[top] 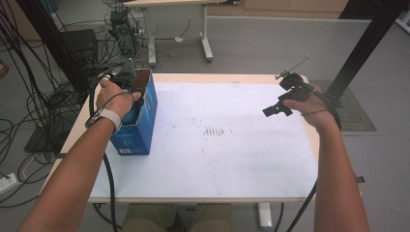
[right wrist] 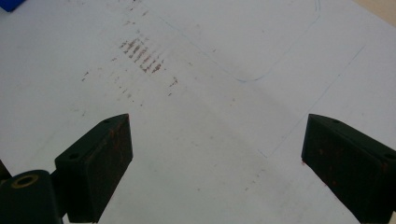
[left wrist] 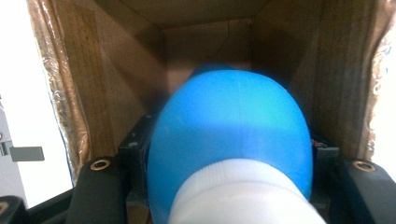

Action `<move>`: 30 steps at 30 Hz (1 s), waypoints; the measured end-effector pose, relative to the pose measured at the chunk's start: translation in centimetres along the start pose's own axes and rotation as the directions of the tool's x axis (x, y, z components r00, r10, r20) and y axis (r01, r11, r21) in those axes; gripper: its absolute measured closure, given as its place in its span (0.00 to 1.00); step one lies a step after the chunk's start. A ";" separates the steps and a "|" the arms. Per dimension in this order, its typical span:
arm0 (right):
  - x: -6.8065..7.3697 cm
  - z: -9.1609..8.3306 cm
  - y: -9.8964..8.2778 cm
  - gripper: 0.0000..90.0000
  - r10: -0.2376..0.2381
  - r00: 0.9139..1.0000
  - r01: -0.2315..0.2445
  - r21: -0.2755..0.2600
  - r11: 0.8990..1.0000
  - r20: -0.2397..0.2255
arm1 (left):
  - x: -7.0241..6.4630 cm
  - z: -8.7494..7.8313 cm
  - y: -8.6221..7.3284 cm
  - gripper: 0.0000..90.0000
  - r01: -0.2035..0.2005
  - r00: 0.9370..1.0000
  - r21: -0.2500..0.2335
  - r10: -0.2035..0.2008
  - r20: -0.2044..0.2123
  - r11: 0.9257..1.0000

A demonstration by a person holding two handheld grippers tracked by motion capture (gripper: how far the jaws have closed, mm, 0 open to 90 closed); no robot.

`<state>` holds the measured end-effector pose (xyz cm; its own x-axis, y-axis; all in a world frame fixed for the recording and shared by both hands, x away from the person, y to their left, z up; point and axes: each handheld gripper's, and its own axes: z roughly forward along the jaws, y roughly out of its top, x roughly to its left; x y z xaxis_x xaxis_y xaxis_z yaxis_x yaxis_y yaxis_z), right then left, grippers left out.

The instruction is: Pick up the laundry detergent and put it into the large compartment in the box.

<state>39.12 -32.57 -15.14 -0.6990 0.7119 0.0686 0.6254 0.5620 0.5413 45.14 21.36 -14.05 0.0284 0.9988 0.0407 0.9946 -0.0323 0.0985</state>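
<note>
Blue bottle [left wrist: 231,140] with white cap: pinched between left gripper [left wrist: 229,186] jaws, inside cardboard box [left wrist: 116,93] | step: lowering or lifting bottle there, which one unclear | next: keep clear of box walls | right gripper [right wrist: 215,154]: jaws spread, nothing between, over table [right wrist: 210,107].

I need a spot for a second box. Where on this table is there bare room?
Most of the white table top is free: from the blue box across the brown smudges to the right gripper, and along the near edge. It is crowded at the far-left corner, where the left gripper holds a blue bottle inside the box.
</note>
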 end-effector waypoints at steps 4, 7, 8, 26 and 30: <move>0.0 -0.1 0.0 0.09 0.000 1.000 0.000 0.000 1.000 0.000 | 0.0 0.0 0.0 0.41 -0.002 1.000 -0.001 0.002 0.000 1.000; 0.1 -0.1 0.0 0.09 0.000 1.000 0.000 0.001 1.000 0.001 | 0.0 0.0 -0.1 0.41 -0.001 1.000 -0.002 0.001 0.002 1.000; 0.1 -0.1 0.0 0.09 0.000 1.000 0.000 0.000 1.000 0.001 | 0.0 0.0 -0.1 0.41 -0.001 1.000 -0.002 0.001 0.002 1.000; 0.1 -0.1 -0.1 0.09 0.003 1.000 -0.003 0.002 1.000 0.000 | 0.1 0.0 -0.1 0.41 -0.004 1.000 -0.007 0.005 0.005 1.000; 0.1 -0.1 -0.1 0.09 0.002 1.000 -0.002 0.002 1.000 0.001 | 0.1 0.0 -0.2 0.41 -0.004 1.000 -0.009 0.004 0.007 1.000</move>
<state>38.98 -32.63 -15.16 -0.6972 0.7135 0.0694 0.6278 0.5610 0.5395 44.97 21.48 -14.08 0.0330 0.9989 0.0344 0.9935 -0.0365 0.1078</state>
